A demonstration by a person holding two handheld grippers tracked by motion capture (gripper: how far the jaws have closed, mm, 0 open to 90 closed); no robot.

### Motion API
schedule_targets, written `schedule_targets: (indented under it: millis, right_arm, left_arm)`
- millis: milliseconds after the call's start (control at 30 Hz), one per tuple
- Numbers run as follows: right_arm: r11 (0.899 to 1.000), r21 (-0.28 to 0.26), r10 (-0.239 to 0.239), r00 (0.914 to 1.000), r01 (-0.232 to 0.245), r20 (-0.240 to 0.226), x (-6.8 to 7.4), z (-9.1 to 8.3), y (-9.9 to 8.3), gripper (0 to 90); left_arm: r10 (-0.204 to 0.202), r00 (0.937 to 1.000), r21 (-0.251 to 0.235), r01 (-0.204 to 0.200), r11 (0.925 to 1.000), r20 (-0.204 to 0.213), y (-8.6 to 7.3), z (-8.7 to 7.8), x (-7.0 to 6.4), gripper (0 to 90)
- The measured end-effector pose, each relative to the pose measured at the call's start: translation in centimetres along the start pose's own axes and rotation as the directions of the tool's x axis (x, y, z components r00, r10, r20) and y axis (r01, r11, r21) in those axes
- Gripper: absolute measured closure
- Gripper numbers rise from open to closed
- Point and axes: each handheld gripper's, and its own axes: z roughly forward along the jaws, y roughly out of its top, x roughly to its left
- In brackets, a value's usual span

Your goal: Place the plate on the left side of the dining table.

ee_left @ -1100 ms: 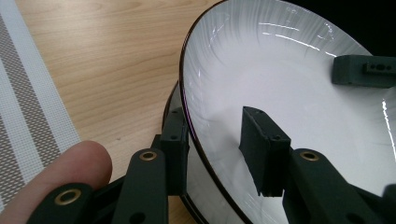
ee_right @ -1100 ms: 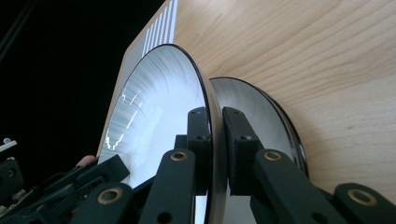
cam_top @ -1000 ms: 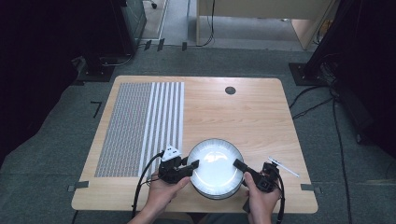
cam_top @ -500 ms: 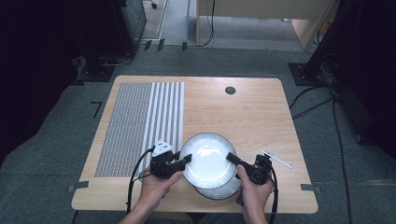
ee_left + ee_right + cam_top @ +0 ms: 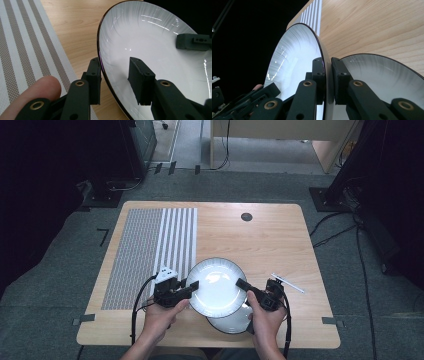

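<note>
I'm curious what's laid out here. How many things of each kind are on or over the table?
Plates: 2, upper plate held up by both grippers, lower plate on the table
Striped placemats: 1
Thin white sticks: 1
Total: 4

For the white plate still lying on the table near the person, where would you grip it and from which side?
Grip the lower plate by its thin dark rim, one jaw above and one under the edge, as both grippers take the lifted plate. It lies flat, so the rim is probably the only pinchable part. Come from the right, where its edge is exposed in the right gripper view; the lifted plate overhangs its far side.
</note>
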Motion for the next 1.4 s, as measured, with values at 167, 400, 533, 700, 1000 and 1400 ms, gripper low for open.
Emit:
schedule_targets:
  millis: [167,400,533,700,1000,1400]
  right_arm:
    - [1.000,0.004,-0.006,1.0000,0.006,-0.003,0.4,0.5,0.1,83.0]
    - [1.000,0.016,-0.002,0.9999,0.002,-0.017,1.0,1.5,0.1,83.1]
    - [1.000,0.025,0.006,0.9997,-0.006,-0.023,1.4,2.1,0.2,83.0]
    - [0.999,0.034,0.009,0.9994,-0.008,-0.032,2.1,2.9,0.4,83.0]
    - [0.998,0.056,-0.004,0.9988,0.007,-0.050,3.4,4.7,0.7,83.0]
    - [0.995,0.094,-0.025,0.9965,0.033,-0.080,5.6,7.4,0.9,83.0]
  left_arm:
    - [-0.009,0.9999,-0.015,0.009,0.9998,-0.008,0.3,-0.5,0.5,63.3]
    - [-0.025,0.9994,-0.029,0.024,0.9993,-0.022,0.6,-1.0,1.2,63.5]
    - [-0.036,0.9990,-0.039,0.035,0.9986,-0.027,0.9,-1.4,1.7,63.6]
    - [-0.044,0.9982,-0.055,0.042,0.9976,-0.041,1.1,-1.9,2.3,63.6]
    - [-0.068,0.9950,-0.076,0.062,0.9951,-0.074,1.6,-2.9,3.7,63.5]
    - [-0.109,0.9867,-0.105,0.097,0.9897,-0.120,2.1,-4.8,5.6,63.7]
